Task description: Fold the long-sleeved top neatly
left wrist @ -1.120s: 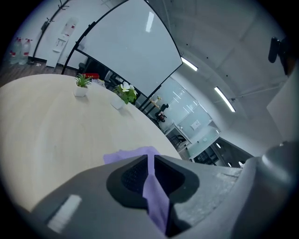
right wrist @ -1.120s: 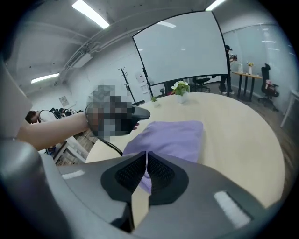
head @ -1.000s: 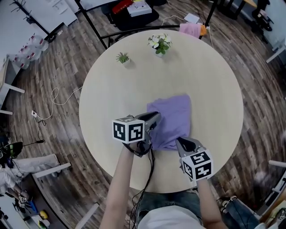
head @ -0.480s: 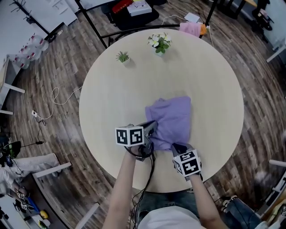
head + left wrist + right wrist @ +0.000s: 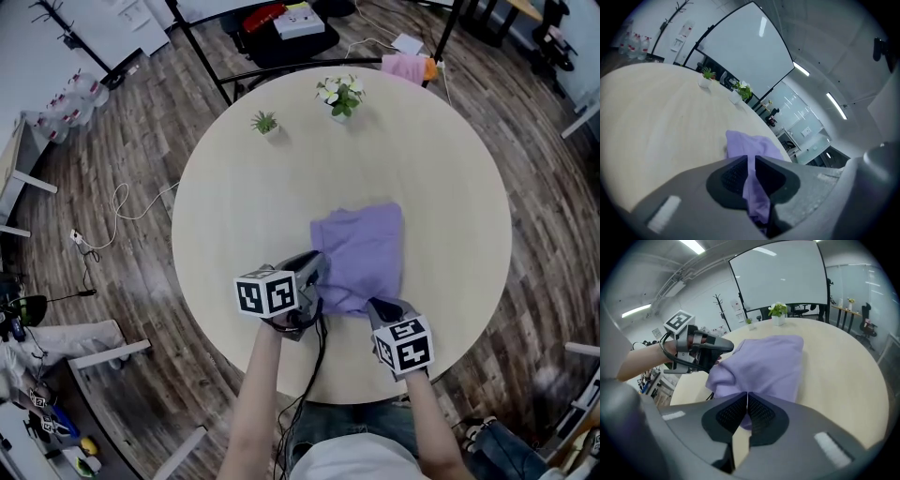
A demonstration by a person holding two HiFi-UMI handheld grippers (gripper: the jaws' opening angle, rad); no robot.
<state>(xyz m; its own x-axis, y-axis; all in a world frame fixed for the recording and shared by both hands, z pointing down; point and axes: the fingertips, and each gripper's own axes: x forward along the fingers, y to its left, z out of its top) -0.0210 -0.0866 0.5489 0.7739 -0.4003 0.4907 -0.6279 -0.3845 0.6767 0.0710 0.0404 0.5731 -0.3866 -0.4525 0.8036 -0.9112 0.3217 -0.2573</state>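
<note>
Wood-plank flooring point(image 5: 122, 150) surrounds a round, pale bench point(image 5: 253, 197), seen from above with cables trailing across the floor on the left. On the bench's near half lies the purple long-sleeved top point(image 5: 364, 246), already folded into a compact, roughly rectangular bundle, with its far edge fairly straight and its near edge rumpled. The left gripper point(image 5: 317, 270) meets the top at its near left corner. In the left gripper view its jaws are clamped on a strip of purple fabric that runs between the pads and hangs down behind them. The right gripper point(image 5: 380, 307) sits at the near right corner, close beside the left one. In the right gripper view its jaws are drawn almost together on the top's near edge, with purple cloth showing just under the pad tips and the rest of the bundle spreading away beyond them. That corner looks slightly raised off the bench, while the far part of the top lies flat. Both forearms reach in from the near rim of the bench. Well apart from the top, near the far rim, stand a small green potted plant point(image 5: 265, 122) and a white-flowered potted plant point(image 5: 339, 93). A pink cloth point(image 5: 405, 67) lies just past the far edge, on something I cannot make out.
</note>
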